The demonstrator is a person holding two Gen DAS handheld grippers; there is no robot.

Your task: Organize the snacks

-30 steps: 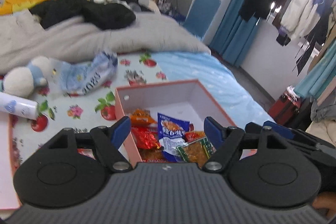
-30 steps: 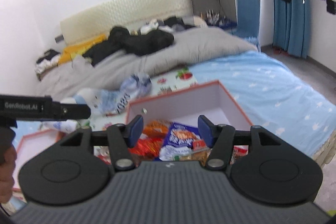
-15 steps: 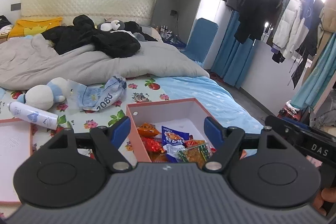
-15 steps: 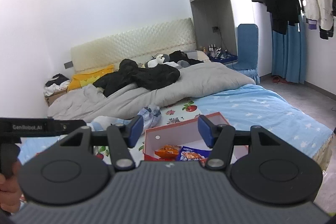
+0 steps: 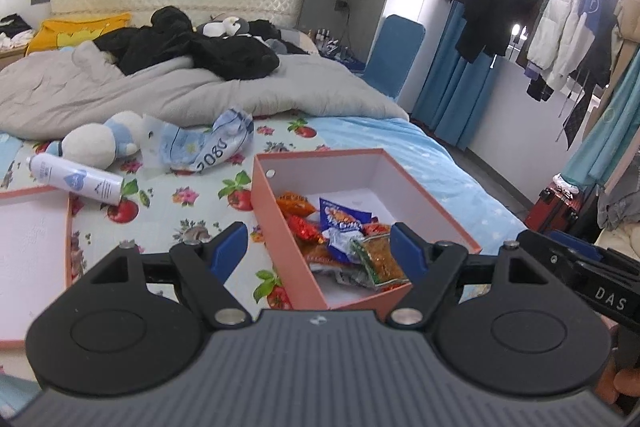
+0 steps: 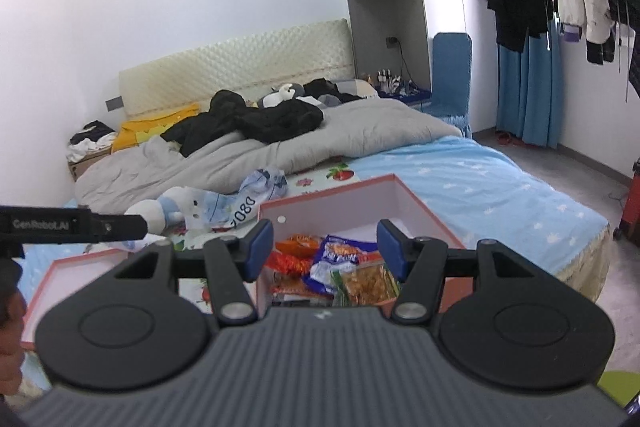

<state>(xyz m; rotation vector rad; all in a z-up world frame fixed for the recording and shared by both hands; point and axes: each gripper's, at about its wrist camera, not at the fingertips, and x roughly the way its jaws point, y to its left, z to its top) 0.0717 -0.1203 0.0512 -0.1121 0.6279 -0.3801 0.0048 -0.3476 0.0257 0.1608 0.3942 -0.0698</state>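
Both grippers, left (image 5: 316,253) and right (image 6: 325,247), spread, empty | snacks (image 5: 344,239) packed in box (image 5: 276,227), frame centre | fetch lid (image 5: 36,227) lower left, seat squarely

Before me, an open salmon-pink box (image 5: 280,227) with a white interior sits on the fruit-print sheet, one corner turned toward me. Snack packets (image 5: 344,235) lie heaped at its near end: a blue-and-white bag (image 6: 336,255) on top, orange and red packs on its left, a clear green-edged pack (image 5: 380,259) nearest. Its far half is bare.
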